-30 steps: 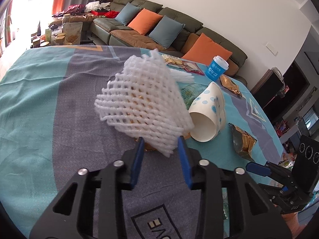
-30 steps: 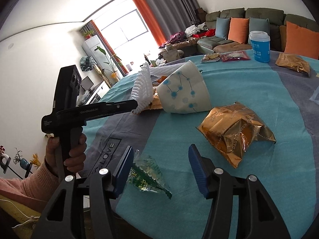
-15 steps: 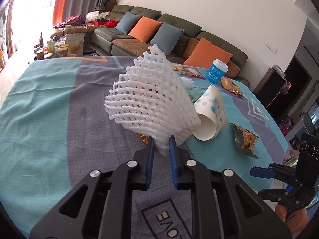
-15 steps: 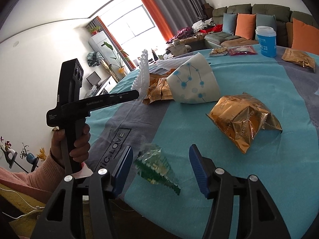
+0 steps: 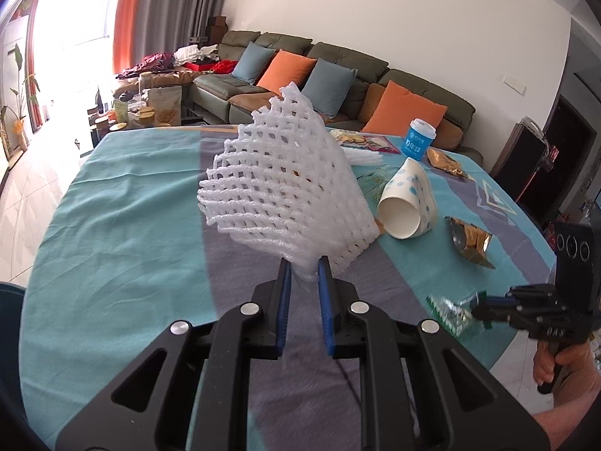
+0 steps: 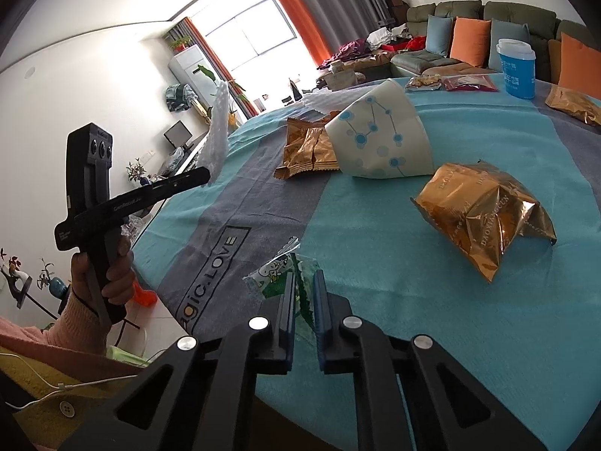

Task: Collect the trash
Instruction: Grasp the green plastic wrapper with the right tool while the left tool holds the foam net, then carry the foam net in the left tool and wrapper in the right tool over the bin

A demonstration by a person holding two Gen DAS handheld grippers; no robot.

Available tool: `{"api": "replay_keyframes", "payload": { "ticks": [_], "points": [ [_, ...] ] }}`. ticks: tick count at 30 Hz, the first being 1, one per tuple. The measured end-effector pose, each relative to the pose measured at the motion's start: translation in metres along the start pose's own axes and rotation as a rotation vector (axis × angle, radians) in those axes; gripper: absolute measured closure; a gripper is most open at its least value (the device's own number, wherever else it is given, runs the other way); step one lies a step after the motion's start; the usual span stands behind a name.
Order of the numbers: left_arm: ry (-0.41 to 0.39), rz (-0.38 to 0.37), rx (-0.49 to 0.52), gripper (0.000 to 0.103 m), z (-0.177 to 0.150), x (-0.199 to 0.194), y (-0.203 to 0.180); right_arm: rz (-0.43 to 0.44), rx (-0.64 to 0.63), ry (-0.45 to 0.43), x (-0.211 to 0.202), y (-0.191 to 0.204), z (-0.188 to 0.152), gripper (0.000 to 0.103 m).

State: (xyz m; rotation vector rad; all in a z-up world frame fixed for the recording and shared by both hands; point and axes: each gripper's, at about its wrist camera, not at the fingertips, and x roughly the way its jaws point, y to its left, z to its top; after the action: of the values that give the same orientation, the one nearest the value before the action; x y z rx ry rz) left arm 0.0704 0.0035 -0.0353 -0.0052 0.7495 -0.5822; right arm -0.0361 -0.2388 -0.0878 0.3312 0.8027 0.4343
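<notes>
L gripper (image 5: 303, 267) is pinched tight on the bottom edge of the foam net (image 5: 280, 191), white mesh fruit sleeve. Net's off the table (image 5: 112, 225), fanned out in front of the cam, blocking part of the stuff behind it. From the R cam you see the same net (image 6: 218, 127) edge-on at the tip of the L gripper (image 6: 204, 176), w/ a hand (image 6: 103, 274) on the black handle and a pink sleeve below.

R gripper (image 6: 302, 282) has its blue pads nearly together w/ the green wrapper (image 6: 280, 272) clamped betw them, right at the near edge of the table (image 6: 413, 300). Wrapper's crinkly clear/green plastic w/ a lil cartoon on it, one end sticking up past the pads. L cam shows it too, wrapper (image 5: 452, 310) at the R gripper's (image 5: 474, 310) tip, kinda blurry.

Rest of the trash on the teal/grey cloth: paper cup (image 6: 379, 139) on its side w/ blue dots, gold bag (image 6: 484, 214) crumpled near the R side, smaller gold packet (image 6: 306, 148) touching the cup's left side. Blue tub (image 6: 516, 69) upright at the far edge, couple more packets beside it, can't tell what exactly. Sofa w/ orange + blue cushions behind.
</notes>
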Motion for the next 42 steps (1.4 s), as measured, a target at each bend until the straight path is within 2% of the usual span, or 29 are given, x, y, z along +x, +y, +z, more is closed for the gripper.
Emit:
{"api": "replay_keyframes", "payload": {
  "ticks": [7,13,21,32,42],
  "points": [
    [-0.012,0.044,-0.008,0.088,-0.021,-0.034,0.020,0.048,-0.028,-0.040,0.005,0.018,0.015,0.096],
    [-0.040,0.076,-0.043,0.088,-0.033,-0.063,0.037,0.111,-0.069,-0.037,0.023,0.043,0.029,0.096],
    [-0.062,0.143,-0.086,0.088,-0.052,-0.097,0.059,0.204,-0.132,-0.011,0.057,0.082,0.049,0.096],
    [-0.106,0.275,-0.174,0.088,-0.077,-0.158,0.116,0.326,-0.255,0.044,0.108,0.146,0.077,0.096],
    [-0.124,0.378,-0.248,0.088,-0.093,-0.193,0.165,0.380,-0.329,0.083,0.144,0.198,0.091,0.096]
  ]
}}
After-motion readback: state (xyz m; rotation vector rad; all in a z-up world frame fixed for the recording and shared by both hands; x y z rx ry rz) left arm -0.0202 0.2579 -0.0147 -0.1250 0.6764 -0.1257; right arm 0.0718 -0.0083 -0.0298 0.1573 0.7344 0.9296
